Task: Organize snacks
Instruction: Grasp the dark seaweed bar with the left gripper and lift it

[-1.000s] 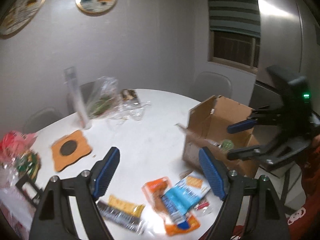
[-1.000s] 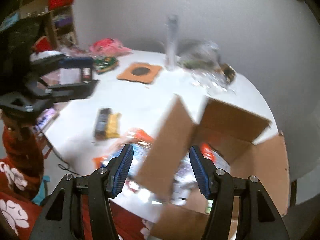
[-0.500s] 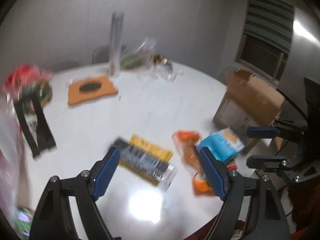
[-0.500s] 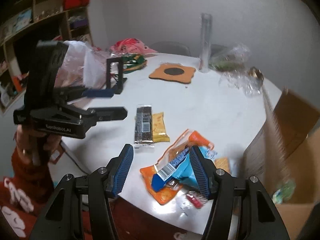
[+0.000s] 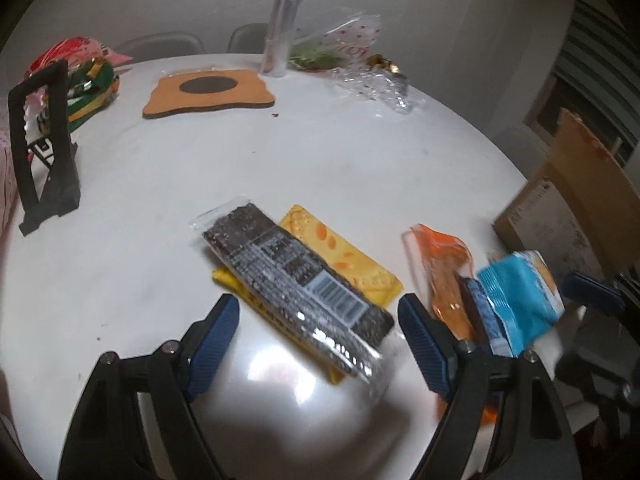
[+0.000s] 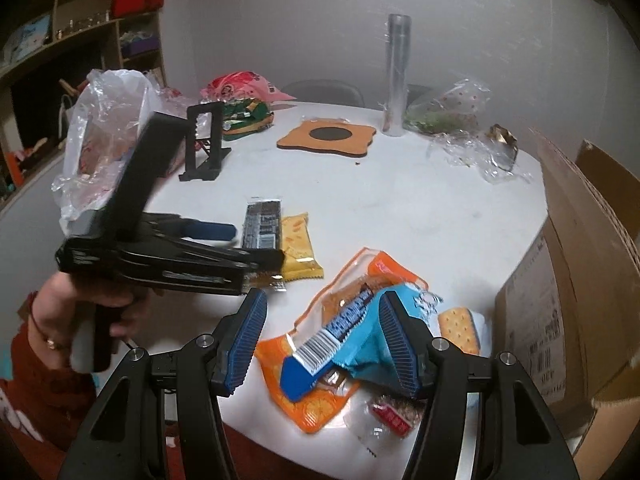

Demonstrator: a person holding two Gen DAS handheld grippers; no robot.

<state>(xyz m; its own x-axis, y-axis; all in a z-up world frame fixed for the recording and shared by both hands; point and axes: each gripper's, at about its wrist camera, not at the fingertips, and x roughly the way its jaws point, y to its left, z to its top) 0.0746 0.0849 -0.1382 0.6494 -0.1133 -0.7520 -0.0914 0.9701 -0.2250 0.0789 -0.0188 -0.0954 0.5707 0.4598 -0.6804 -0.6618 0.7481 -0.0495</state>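
Left gripper (image 5: 318, 330) spread wide, now nearer the dark snack bar (image 5: 294, 280) atop the yellow packet (image 5: 344, 264). Right gripper (image 6: 322, 344) likewise spread, now closer over the blue packet (image 6: 352, 336), left of the cardboard box (image 6: 576, 280).

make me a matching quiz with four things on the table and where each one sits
Things:
1. dark bar
2. blue packet
3. mat
4. tube

Places:
A. standing upright near the far edge, right of the mat
B. lying flat on the far side, between the black stand and the tube
C. lying partly on the yellow packet
D. lying on the orange bag

Pairs: 1-C, 2-D, 3-B, 4-A
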